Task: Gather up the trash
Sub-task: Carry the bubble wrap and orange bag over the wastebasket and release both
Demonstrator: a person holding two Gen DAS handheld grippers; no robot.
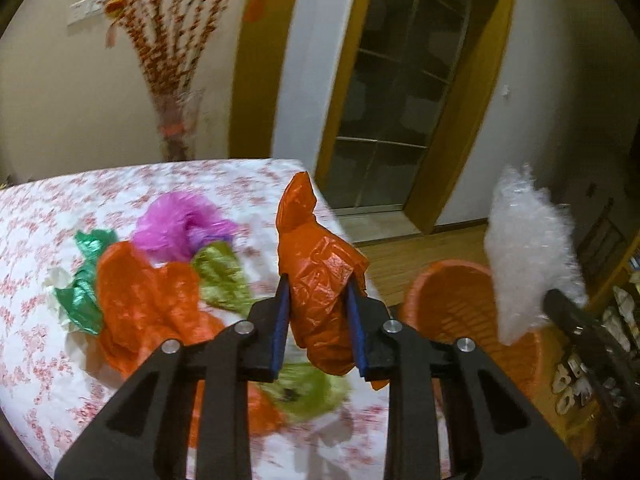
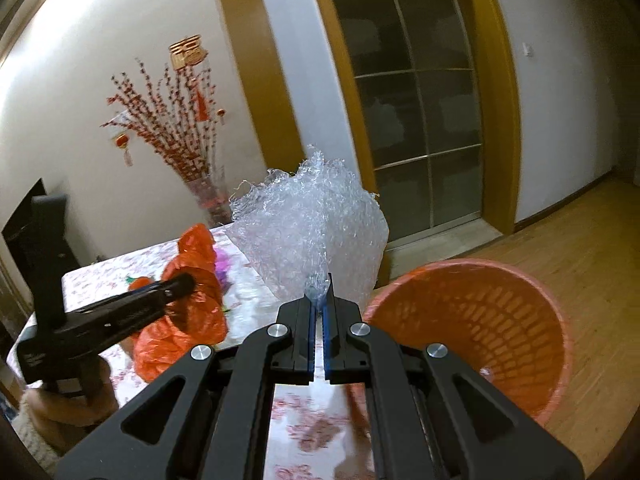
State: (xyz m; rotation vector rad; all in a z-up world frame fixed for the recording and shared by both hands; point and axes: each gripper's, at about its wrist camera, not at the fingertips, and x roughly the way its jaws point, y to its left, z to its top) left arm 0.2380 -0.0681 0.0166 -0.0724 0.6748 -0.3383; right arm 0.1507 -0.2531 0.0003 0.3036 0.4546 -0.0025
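Orange plastic bag [image 1: 320,280] is pinched in your left tongs [image 1: 318,320], lifted above the bench [image 1: 36,240] at frame centre; your right tongs [image 2: 320,312], pressed together, pinch clear bubble wrap [image 2: 308,232]. You're mid-carry. Next, bring both over the orange basket [image 2: 520,280], lower right, then release.

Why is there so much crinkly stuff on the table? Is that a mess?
Yes, it looks messy. Crumpled plastic scraps, orange, pink and green, lie heaped on the flowered tablecloth. The orange basket beside the table looks nearly empty. Each gripper holds one piece: the left gripper an orange bag, the right gripper clear wrap.
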